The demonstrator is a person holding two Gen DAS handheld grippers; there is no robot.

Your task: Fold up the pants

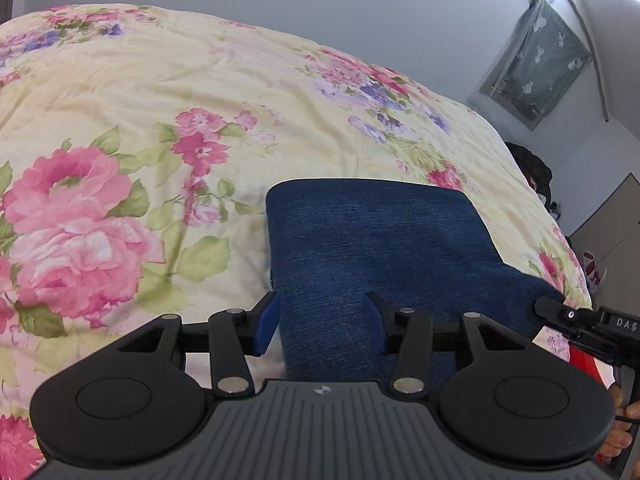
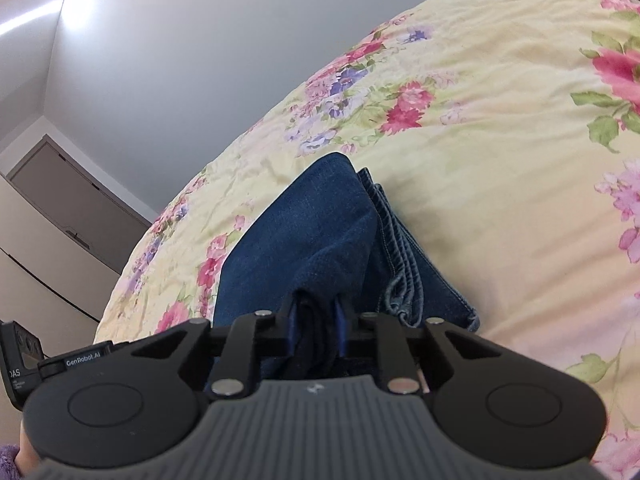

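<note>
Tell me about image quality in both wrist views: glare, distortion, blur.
Left wrist view: strong fisheye bending, the bed bulges like a dome; bright light streak top right; jeans sharp between the open left gripper. Right wrist view: same curving, glare patch upper left on the wall; the right gripper, shut on the jeans, looks soft up close, while the bed beyond stays clear.

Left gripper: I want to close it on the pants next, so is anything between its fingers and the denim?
Nothing visible is. The left gripper is open, its fingers straddling the near left corner of the folded pants on the floral quilt, with only denim between them. The right gripper is already shut on the pants' other edge.
</note>
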